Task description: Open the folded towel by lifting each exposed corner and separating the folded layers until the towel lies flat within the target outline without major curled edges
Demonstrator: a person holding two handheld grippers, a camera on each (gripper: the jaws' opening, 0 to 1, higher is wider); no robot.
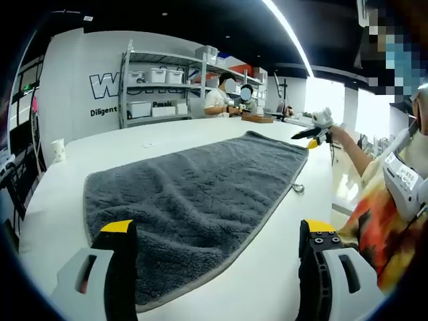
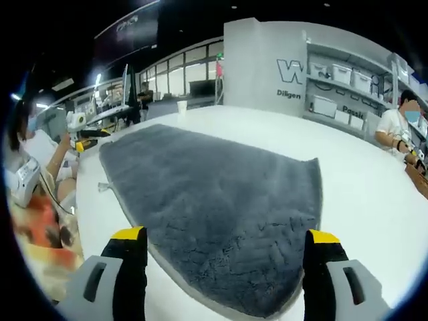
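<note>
Towel: a dark grey plush towel (image 1: 194, 214) lay spread open on the white worktop (image 1: 120, 150), a paler hem running along its edges. In the left gripper view it ran from about 7 o'clock up toward 1 o'clock; in the right gripper view the towel (image 2: 214, 200) ran from 5 o'clock toward 10 o'clock.
Towel surface: mostly flat, with soft ripples in the pile. A small loop tag (image 1: 297, 188) stuck out from the hem at about 3 o'clock in the left gripper view.
Left tongs (image 1: 217, 267): the jaws stood wide apart with nothing between them. The left jaw sat over the towel's near edge, the right jaw over bare worktop; whether either touched could not be told.
Right tongs (image 2: 224, 267): the jaws stood wide apart, holding nothing, and framed the towel's near end.
Person: a person in a patterned sleeve (image 1: 371, 221) sat at the worktop's edge, at 4 o'clock in the left gripper view.
Cup: a small white cup (image 1: 59, 150) stood on the worktop, well apart from the towel, at 9 o'clock in the left gripper view.
Background: a shelf rack (image 1: 164, 87) with white bins stood against the far wall, with two seated people (image 1: 227, 100) beside it.
</note>
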